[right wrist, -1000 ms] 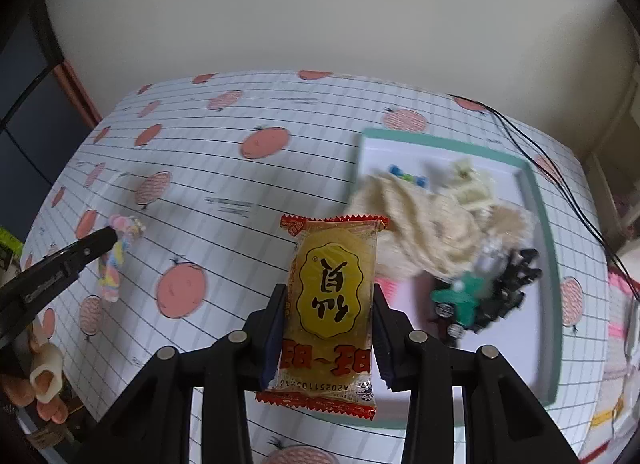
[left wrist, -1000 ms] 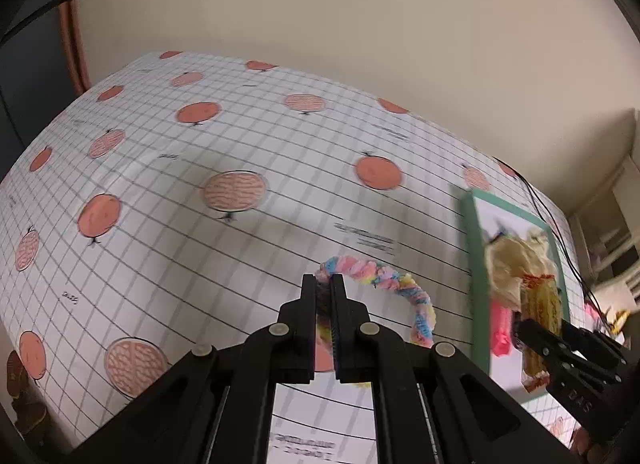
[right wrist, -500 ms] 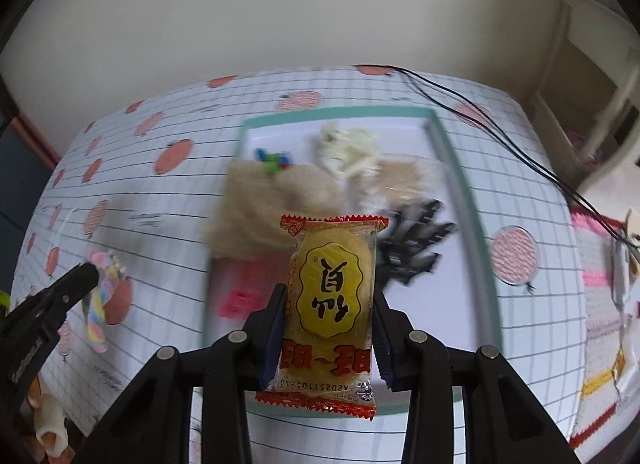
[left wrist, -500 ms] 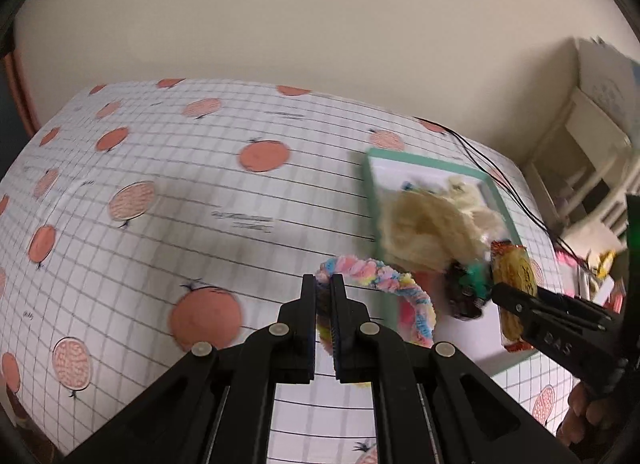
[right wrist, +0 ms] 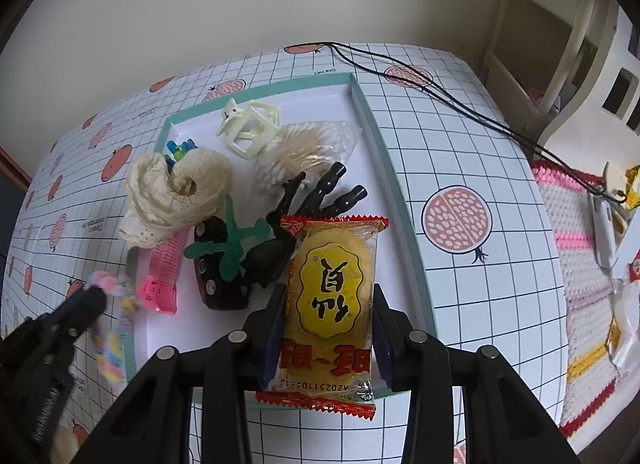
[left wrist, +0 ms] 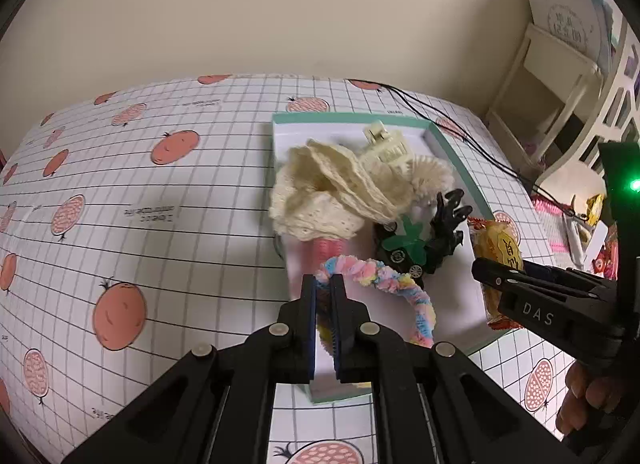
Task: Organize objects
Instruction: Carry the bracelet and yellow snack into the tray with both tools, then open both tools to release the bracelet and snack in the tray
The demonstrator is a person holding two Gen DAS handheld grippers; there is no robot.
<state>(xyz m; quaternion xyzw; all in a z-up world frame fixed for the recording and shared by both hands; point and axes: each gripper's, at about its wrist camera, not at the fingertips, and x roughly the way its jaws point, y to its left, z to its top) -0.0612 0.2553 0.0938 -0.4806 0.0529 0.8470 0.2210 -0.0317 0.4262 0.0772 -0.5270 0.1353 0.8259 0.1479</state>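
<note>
The left tool (left wrist: 324, 284) is clenched on a fuzzy pastel rainbow chenille ring (left wrist: 380, 278), holding it over the near end of the shallow white tray with a teal rim (left wrist: 460, 160) on the tabletop (left wrist: 160, 192). The ring looks light, soft and floppy, so a pinch anywhere on its band should do. The right tool (right wrist: 326, 320) grips a yellow crinkly snack packet (right wrist: 334, 284) by its sides above the tray; its contents are probably brittle, so squeeze gently.

Both wrist views look down, close — sharing the tray (left wrist: 460, 152).
</note>
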